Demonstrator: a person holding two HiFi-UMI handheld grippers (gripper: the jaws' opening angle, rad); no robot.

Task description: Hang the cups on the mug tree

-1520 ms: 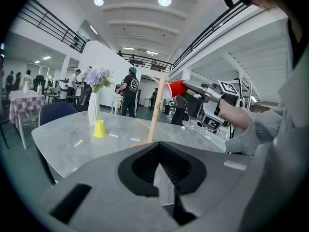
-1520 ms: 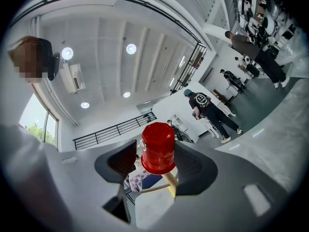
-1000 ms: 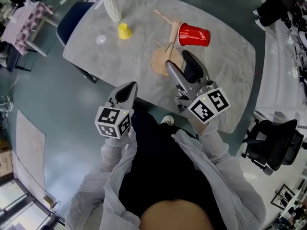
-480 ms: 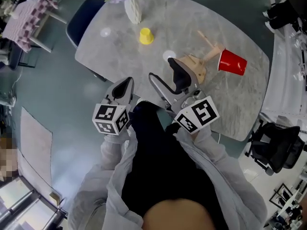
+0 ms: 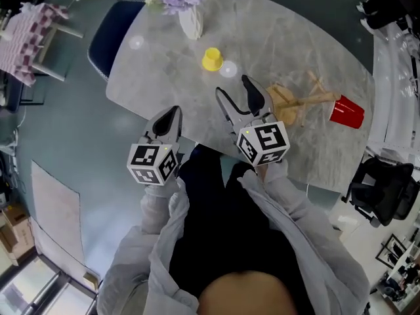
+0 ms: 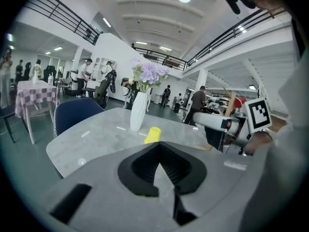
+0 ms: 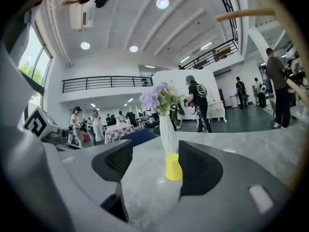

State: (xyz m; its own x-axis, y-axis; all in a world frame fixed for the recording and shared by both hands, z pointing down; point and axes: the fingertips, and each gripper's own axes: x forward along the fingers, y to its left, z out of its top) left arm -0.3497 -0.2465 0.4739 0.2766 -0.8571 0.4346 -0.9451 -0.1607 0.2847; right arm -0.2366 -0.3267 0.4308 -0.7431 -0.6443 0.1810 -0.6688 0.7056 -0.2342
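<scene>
Head view looks steeply down on a grey marble table (image 5: 275, 38) with the person's two arms reaching in from 6 o'clock. The only print in sight is the black-and-white square pattern on each gripper's marker cube; it holds no letters that can be read.

The left gripper (image 5: 169, 118) hangs over the floor, just off the table's near edge, and its claw is clenched on nothing: the left gripper view shows the dark pads meeting. The right gripper (image 5: 239, 99) reaches over the tabletop just inside that edge, its claw released and wide. The right gripper view frames the yellow cup (image 5: 212, 59) between the jaws, well ahead of them and untouched.

The yellow cup stands mouth down at 11 o'clock from the right gripper. A white vase (image 5: 191, 22) of purple flowers stands beyond it at 11 o'clock, near the far edge. The wooden mug tree (image 5: 295, 102) stands at 3 o'clock from the right gripper, just beside it, and the red cup (image 5: 346, 113) sits against the tree's upper end.

Bare marble lies between the yellow cup and the tree. A blue chair (image 5: 105, 35) crowds the table's 10 o'clock edge, and a black office chair (image 5: 380, 189) stands off its 4 o'clock corner
</scene>
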